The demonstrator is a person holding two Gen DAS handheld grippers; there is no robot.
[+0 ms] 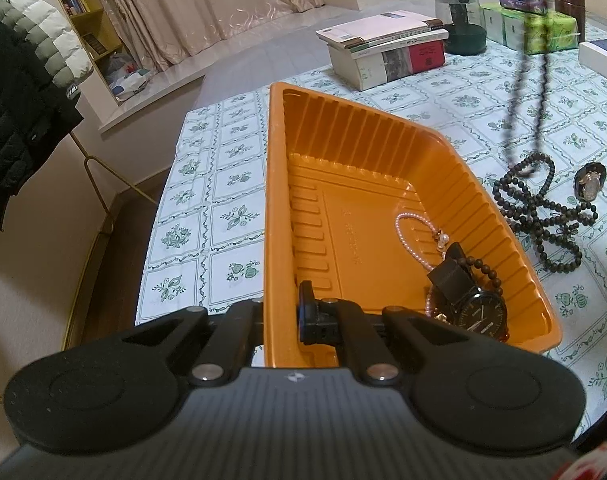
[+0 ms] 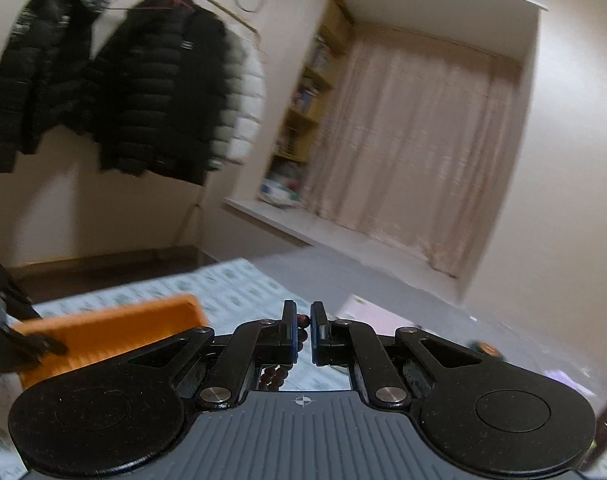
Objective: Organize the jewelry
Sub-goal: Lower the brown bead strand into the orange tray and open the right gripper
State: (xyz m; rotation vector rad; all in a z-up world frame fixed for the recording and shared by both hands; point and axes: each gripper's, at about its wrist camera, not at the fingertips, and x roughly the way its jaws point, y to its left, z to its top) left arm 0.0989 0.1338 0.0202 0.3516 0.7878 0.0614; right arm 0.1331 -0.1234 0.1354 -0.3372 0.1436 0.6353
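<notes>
Left gripper (image 1: 281, 312) pinching the near wall of an orange tray (image 1: 367, 152) on the worktop (image 1: 207, 184). Inside: pearl bracelet (image 1: 413, 240), black watch (image 1: 479, 312). Right gripper (image 2: 303, 330) pinching a dark bead strand (image 1: 543, 208), lifted, lower coils resting beside a second watch (image 1: 591, 185).

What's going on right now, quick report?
Left tool shut on tray wall. Right tool shut on bead string, lifting it; most beads on table. Watch beside them. Nothing blocking tray.
</notes>
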